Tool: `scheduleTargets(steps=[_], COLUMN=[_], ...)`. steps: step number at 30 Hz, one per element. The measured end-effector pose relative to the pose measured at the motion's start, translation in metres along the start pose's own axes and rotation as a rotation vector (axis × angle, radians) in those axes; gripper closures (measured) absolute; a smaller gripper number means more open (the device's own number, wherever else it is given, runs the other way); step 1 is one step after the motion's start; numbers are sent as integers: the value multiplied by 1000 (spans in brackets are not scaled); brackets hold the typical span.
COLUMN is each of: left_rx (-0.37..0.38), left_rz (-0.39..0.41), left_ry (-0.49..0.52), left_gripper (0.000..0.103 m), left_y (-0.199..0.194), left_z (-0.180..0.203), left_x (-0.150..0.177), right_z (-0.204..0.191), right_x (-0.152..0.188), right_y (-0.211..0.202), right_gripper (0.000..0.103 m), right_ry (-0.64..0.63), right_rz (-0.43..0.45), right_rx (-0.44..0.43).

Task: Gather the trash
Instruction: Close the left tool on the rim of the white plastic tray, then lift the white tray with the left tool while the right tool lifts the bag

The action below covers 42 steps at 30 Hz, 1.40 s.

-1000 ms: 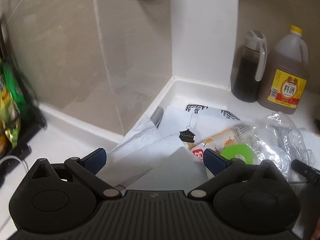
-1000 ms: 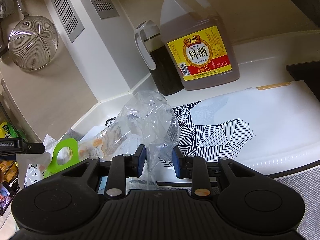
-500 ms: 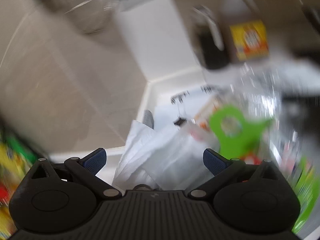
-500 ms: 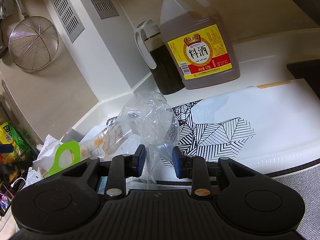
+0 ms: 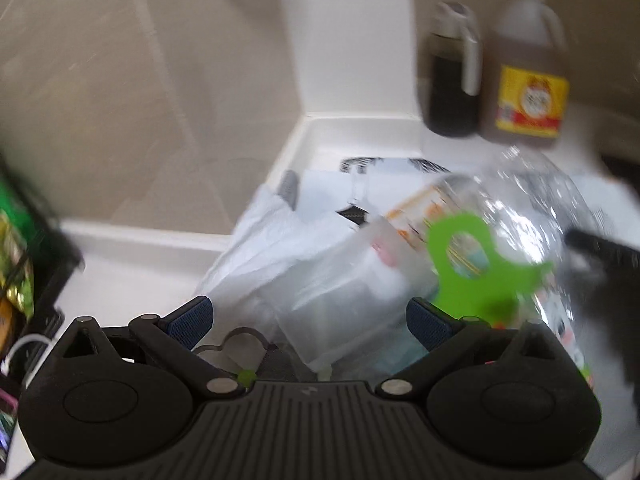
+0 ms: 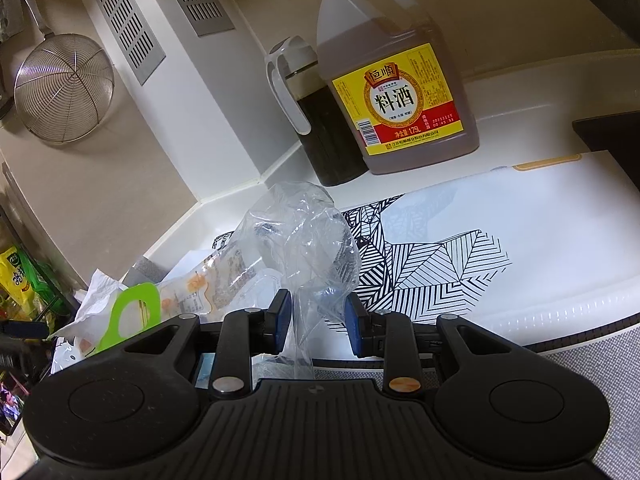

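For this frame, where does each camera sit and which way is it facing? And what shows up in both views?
Left wrist: on the left gripper, looking forward over its open fingers at a white plastic bag and green handle in the counter corner.
Right wrist: on the right gripper, facing a clear plastic bag between its fingers, patterned mat beyond.
Shared: green handle, cooking wine jug, dark bottle.

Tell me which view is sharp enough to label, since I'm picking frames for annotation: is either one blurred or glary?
Left wrist view: smeared by motion blur, the green tag and jug label unreadable. Right wrist view: sharp, the cooking wine jug label legible, with glare only on the crumpled clear plastic bag; fisheye bends the counter edge.
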State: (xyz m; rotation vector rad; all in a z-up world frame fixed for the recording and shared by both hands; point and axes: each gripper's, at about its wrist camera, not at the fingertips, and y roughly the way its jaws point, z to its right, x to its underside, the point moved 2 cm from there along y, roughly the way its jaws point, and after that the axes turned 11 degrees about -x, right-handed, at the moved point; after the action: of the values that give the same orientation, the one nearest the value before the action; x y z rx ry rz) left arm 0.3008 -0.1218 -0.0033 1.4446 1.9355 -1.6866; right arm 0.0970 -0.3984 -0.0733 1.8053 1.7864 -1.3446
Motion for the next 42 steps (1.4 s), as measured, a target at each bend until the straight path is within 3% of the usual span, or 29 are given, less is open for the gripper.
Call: scheduleTargets(steps=[4,5,7,9,10,11,12,14,18,24,27,32,42], left_rx=[-56,-65,-68,-79,-87,-94,-101,-93,-81,-60,-98,-138,-216], left_rz=[-62,-83,-140,-211,-232,-227,-226,-216,-122,-6,44,81,113], left_ry=[-65,-86,-122,-146,-158,-176,-188,-230,-279,-332,-346,-397,-456], left_gripper=[1,6,24,52,56,72,99,103,103,103,103,103,103], left_y=[13,18,27,38,43,44,43,38,8,-46,-67,-91,-167], left_z=[-6,-7,-8,-7,-6,-7,-7,-11,-18,-31,-37,-52,-72], left_x=[-3,-3,-3,-1,0,0,0,-3,-10,-15,-16,-14,31], right_z=[1,1,1,1,2,2,2,2,-1,-12,-14,-24,-32], right_x=[0,0,0,0,1,1,1,1,-1,-7,-11,-11,-13], right_y=[1,1,1,1,1,1,1,0,-8,-34,-47,-69,-81], right_gripper=[71,71,71,71,71,71,70,71,83,86,86,86,86], right_ry=[1,1,2,3,4,4,5,3,-27,-91,-95,-193,-258], right_rz=[-3,-3,-4,-5,-5,-6,-6,-2,50,229,323,481,542], right_rx=[3,3,4,3,4,4,3,-1,-3,-36,-49,12,23])
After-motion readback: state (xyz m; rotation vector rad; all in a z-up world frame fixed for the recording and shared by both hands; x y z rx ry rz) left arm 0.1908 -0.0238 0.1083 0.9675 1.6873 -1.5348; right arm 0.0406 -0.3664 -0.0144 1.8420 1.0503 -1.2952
